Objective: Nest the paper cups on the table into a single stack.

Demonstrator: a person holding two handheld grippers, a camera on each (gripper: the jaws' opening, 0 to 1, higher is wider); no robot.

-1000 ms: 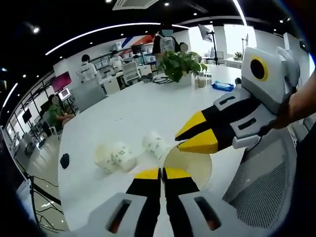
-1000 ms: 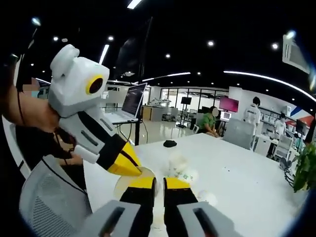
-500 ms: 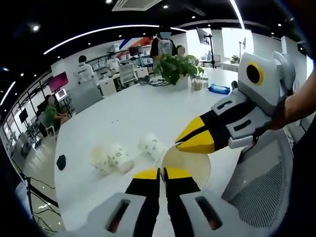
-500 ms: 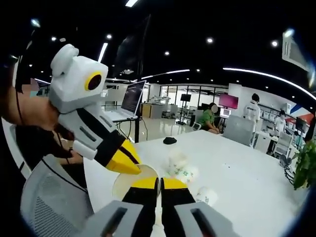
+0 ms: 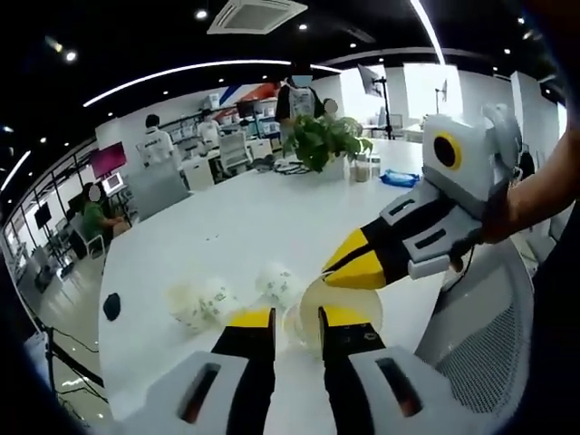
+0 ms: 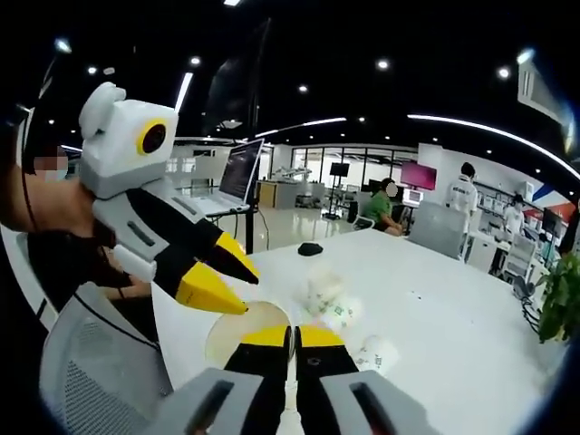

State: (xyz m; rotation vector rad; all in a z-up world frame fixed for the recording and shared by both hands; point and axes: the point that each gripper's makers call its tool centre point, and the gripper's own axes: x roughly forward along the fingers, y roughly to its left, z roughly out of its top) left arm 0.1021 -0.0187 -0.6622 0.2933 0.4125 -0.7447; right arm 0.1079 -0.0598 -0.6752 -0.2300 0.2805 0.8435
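Left gripper (image 5: pixel 296 319) has let go — right gripper (image 6: pixel 292 337) still pinches cup (image 6: pixel 237 330).

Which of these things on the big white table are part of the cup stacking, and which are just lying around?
Part of the job:
held cup
loose cups
left gripper
right gripper

Just lying about:
potted plant
laptop
small black object
blue packet

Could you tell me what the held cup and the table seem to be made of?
The cup looks like thin paper: matte cream inside, with a rolled rim. The table looks like smooth white laminate or a painted top; its faint sheen leaves that open.
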